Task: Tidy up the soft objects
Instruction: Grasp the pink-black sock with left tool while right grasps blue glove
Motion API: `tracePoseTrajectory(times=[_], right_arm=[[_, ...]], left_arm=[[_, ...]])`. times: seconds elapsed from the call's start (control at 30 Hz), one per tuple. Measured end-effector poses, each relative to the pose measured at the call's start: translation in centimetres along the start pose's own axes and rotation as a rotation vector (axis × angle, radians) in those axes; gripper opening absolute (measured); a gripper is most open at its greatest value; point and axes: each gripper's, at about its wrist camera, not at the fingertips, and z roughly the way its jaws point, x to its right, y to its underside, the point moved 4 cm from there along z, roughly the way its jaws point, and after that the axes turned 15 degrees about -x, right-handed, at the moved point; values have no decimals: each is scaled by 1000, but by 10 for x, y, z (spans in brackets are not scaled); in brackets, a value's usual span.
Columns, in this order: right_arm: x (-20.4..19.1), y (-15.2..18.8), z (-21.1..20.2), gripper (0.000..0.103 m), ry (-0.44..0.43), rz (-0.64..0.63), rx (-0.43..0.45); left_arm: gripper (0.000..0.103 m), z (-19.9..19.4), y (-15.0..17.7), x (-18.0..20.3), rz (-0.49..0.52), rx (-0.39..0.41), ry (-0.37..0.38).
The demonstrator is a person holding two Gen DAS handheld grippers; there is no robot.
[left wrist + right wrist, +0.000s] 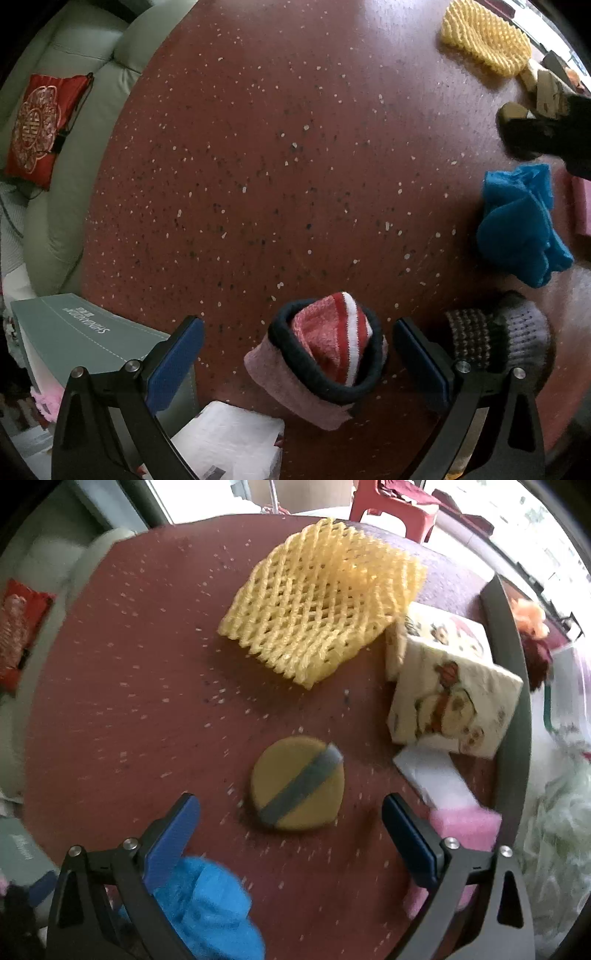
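Observation:
My left gripper (297, 356) is open over the red speckled table (277, 166), its blue pads either side of a rolled pink, red and white sock bundle with a dark cuff (325, 354). A brown and grey knit sock (498, 338) lies by the right finger. A blue fluffy cloth (521, 225) lies to the right; it also shows in the right wrist view (207, 901). My right gripper (291, 830) is open above a round yellow pad with a grey strap (297, 784). A yellow foam net (321, 605) lies beyond it, also seen in the left wrist view (484, 35).
Tissue packs (454, 686), a white sponge (432, 775) and pink foam (465, 823) lie at the table's right edge. A grey-green box (81, 339) and white packet (229, 439) are at the lower left. A green sofa with a red cushion (37, 125) stands beyond the table.

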Motion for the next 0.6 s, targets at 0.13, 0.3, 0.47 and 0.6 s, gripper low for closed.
tracePoseTrajectory(times=[0.13,0.3,0.47,0.6], right_arm=[[-10,25,-15,100,-61,-49,-10],[-36,52,-11,100,-76,-130,-73],[-54,57,6,76,-27,-151,-125],[-59,61,13,43,-9,-145,-143]], left_arm=[[102,1,1,2,1,1,-10],[102,10,-1,7,7,-23,-28],[102,13,-3,10,9,-33,-30],[102,14,-2,12,37,-50,-35]])
